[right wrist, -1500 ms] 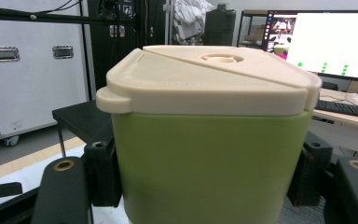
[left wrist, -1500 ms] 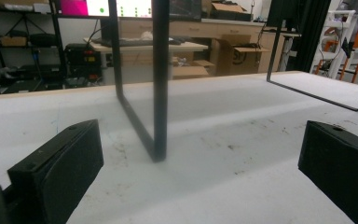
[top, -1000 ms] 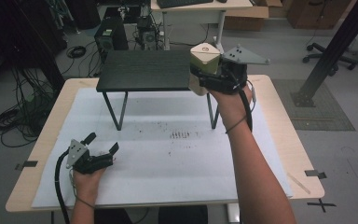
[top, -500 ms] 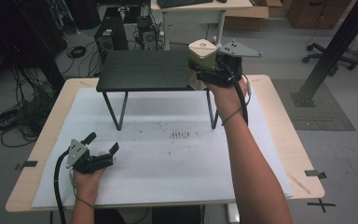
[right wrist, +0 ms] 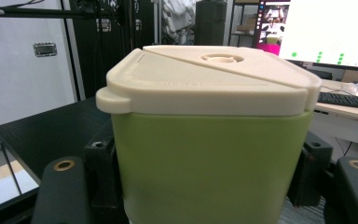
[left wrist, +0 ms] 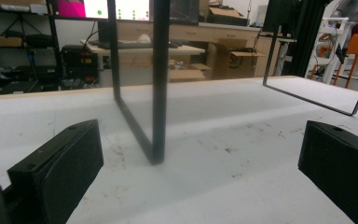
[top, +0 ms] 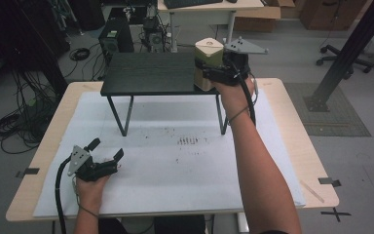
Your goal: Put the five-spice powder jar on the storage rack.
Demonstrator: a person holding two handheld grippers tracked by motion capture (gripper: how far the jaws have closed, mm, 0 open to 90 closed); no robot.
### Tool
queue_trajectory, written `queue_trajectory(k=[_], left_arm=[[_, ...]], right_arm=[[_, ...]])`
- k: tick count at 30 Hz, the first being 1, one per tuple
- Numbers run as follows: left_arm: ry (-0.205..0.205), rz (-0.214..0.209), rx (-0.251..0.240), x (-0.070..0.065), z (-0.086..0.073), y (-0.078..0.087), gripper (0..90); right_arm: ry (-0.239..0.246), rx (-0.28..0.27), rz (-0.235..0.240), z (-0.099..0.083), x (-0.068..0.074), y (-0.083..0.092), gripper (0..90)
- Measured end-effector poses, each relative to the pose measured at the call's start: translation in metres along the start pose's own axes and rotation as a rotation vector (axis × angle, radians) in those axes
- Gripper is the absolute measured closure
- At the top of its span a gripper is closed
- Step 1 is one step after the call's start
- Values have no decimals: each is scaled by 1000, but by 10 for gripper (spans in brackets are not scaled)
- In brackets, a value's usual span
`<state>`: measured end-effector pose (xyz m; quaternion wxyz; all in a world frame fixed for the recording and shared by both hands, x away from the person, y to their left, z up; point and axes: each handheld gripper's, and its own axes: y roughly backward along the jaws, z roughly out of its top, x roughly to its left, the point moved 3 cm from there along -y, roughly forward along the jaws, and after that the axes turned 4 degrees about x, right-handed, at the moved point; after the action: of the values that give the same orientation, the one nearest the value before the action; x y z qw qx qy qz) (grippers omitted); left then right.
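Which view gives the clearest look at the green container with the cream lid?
The right gripper view: the green container with the cream lid sits close up, showing lid seam and tab, clamped by the right gripper. The high view shows it small at the black raised shelf.

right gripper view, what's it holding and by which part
The right hand-held gripper holds a green container with a cream lid, jaws clamped on its two opposite side walls below the lid.
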<state>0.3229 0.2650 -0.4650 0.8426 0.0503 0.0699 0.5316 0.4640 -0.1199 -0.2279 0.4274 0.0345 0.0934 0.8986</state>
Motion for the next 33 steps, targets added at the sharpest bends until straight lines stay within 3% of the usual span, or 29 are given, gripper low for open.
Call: queue_trajectory(k=[33], left_arm=[[-10, 1, 13, -1, 0, -1, 2]], right_arm=[[-27, -8, 4, -3, -10, -12, 296]])
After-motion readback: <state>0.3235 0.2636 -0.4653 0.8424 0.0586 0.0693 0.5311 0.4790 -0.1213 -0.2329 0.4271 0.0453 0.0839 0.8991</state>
